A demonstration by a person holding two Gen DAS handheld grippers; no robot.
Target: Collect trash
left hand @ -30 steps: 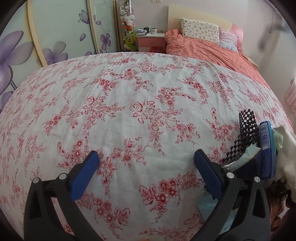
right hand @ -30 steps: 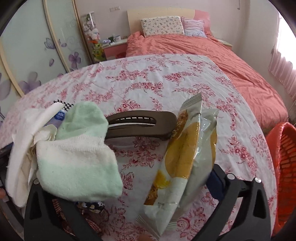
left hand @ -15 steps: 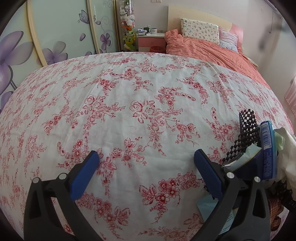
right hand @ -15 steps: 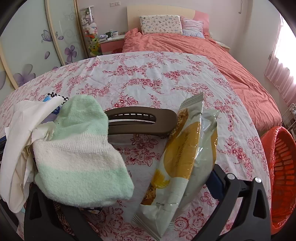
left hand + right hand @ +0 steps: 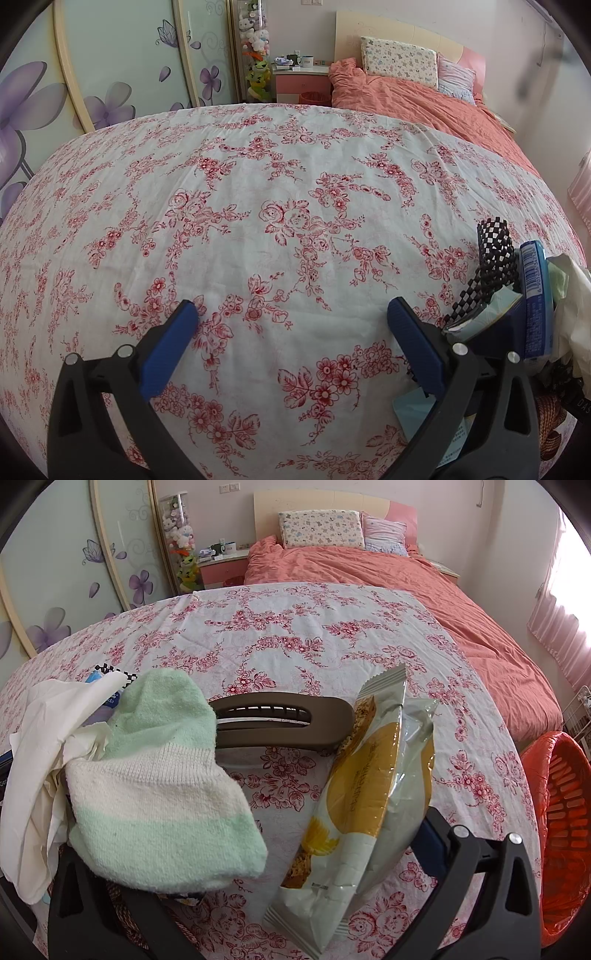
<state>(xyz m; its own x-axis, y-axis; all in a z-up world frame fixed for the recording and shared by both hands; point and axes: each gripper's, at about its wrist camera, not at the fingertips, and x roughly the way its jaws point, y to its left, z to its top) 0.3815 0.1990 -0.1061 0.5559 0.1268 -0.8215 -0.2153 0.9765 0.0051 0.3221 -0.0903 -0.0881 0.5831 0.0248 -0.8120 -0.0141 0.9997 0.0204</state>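
Change since the earlier frames: in the right wrist view the red basket (image 5: 561,834) shows more fully at the right edge and the bed sits higher in the picture; the left wrist view is almost unchanged.
Right claw (image 5: 236,845): it carries the yellow-and-white crinkled plastic snack wrapper (image 5: 365,797), which stands tilted against the blue pad of the right-hand finger (image 5: 434,853); the left-hand finger is hidden behind the sock, so whether the jaws are clenched on the wrapper cannot be told.
Left claw (image 5: 291,343): released, its two blue-padded fingers spread wide above the cloth with nothing between them.
Desk: covered by a white cloth with red flower print (image 5: 280,206); most of it is bare.
Clutter pile: a mint-green and white terry sock (image 5: 162,786), crumpled white tissue paper (image 5: 40,760), a brown plastic hair claw clip (image 5: 280,720), a black-and-white checkered band (image 5: 495,251) and a blue packet with a barcode (image 5: 535,299) lie heaped together at the desk's near edge, between the two claws.
Red basket: a plastic lattice basket standing beside the desk on the right, below the level of the cloth.
Background: a bed with a salmon-pink duvet (image 5: 424,590) beyond the desk.
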